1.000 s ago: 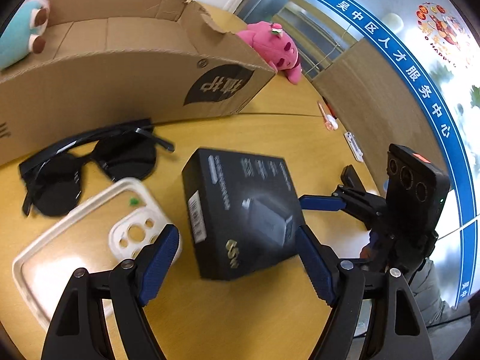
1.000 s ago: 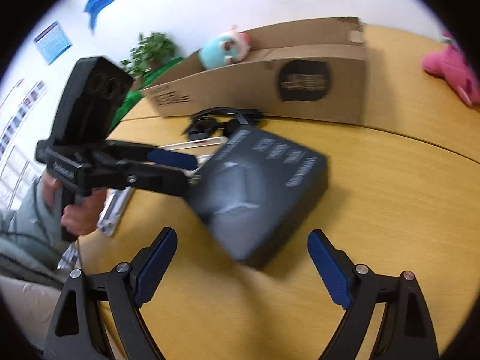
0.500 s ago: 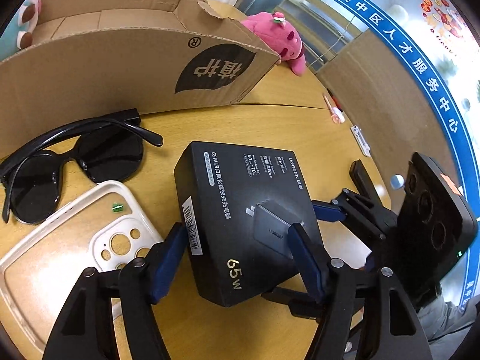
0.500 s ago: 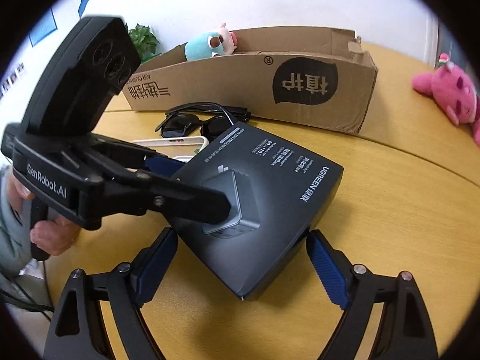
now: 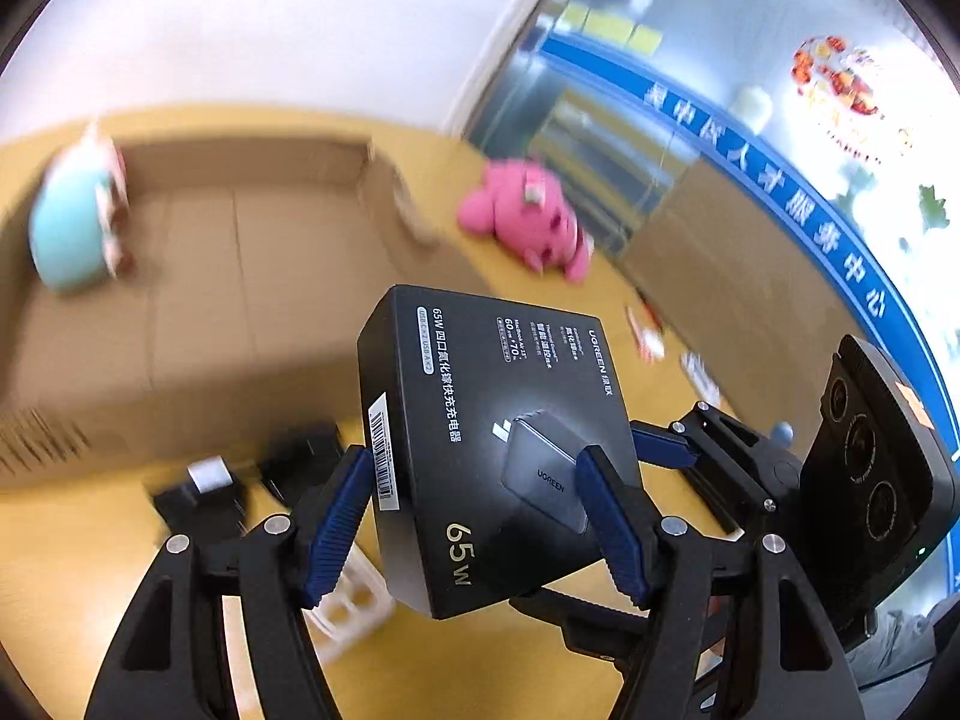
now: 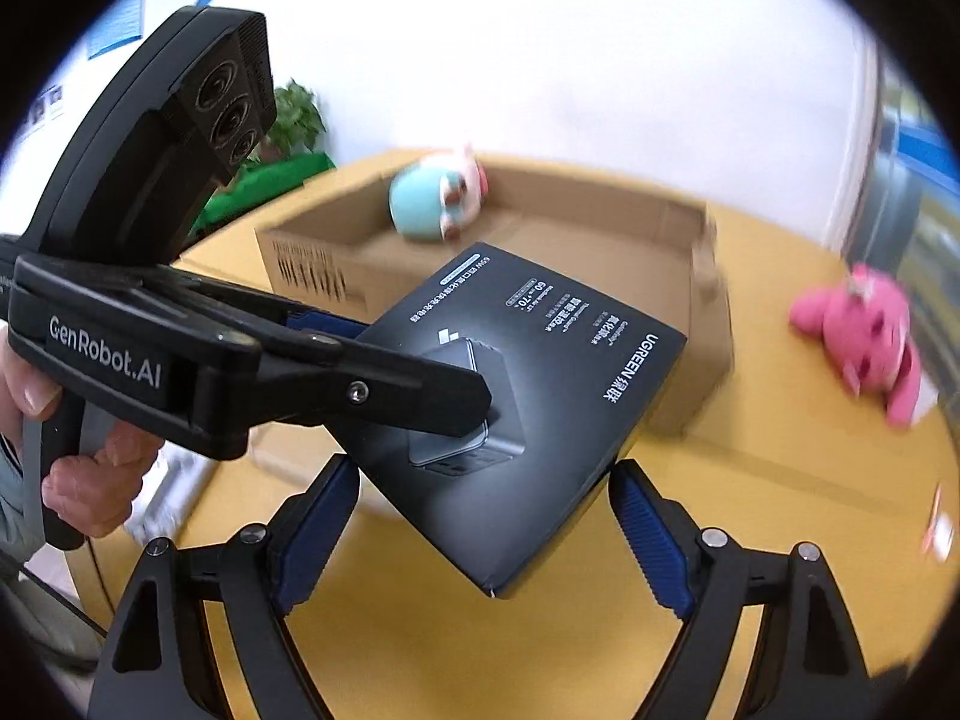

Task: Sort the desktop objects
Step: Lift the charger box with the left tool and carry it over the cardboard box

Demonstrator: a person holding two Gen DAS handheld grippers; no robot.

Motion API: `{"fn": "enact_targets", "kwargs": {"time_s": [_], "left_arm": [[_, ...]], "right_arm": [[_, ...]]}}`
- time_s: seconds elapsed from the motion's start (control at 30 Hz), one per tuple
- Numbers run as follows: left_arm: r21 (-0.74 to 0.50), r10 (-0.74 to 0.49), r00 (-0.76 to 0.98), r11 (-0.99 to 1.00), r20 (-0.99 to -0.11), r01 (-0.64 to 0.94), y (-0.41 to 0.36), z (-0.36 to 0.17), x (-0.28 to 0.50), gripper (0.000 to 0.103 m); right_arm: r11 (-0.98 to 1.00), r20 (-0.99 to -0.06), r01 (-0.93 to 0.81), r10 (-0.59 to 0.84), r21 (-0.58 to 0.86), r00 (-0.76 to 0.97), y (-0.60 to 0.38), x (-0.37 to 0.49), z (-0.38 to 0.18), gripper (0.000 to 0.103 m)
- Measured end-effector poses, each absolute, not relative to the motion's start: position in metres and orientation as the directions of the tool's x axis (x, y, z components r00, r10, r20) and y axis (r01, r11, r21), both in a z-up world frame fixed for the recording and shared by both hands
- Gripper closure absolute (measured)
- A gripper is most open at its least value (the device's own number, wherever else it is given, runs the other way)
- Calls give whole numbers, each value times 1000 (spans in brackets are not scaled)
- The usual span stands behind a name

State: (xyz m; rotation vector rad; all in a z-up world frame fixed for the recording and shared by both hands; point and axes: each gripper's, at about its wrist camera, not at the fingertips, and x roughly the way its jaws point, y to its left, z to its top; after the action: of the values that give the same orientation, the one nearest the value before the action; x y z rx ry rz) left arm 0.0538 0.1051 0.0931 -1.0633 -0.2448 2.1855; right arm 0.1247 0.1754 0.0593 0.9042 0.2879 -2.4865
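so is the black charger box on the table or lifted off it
Lifted. The black charger box hangs tilted above the table, shut between the left gripper fingers, in front of the cardboard box.

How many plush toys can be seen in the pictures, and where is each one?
2. The teal plush toy lies inside the cardboard box. The pink plush toy lies on the table, beside the box. Others may be hidden.

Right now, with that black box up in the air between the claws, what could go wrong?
The left gripper pinches only one end of the charger box, which hangs tilted, so it might twist or slip. The right gripper seems to flank its lower corner. If released early, the box might miss the cardboard box.
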Motion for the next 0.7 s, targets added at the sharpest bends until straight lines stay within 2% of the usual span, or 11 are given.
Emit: {"fn": "enact_targets", "kwargs": {"time_s": [0.2, 0.4, 0.57, 0.7], "left_arm": [[-344, 628, -558, -772, -543, -534, 78, 171, 8, 30], [-294, 599, -637, -798, -485, -526, 50, 236, -60, 30], [-275, 566, -673, -823, -476, -498, 31, 259, -117, 30], [-296, 550, -664, -834, -506, -465, 22, 248, -166, 30]], "right_arm": [[-821, -548, 550, -392, -155, -739, 147, 74, 131, 18], [-792, -474, 586, -455, -172, -754, 130, 8, 193, 18], [-781, -443, 606, -494, -152, -748, 120, -54, 218, 19], [-774, -455, 622, -514, -120, -727, 114, -102, 213, 19]]}}
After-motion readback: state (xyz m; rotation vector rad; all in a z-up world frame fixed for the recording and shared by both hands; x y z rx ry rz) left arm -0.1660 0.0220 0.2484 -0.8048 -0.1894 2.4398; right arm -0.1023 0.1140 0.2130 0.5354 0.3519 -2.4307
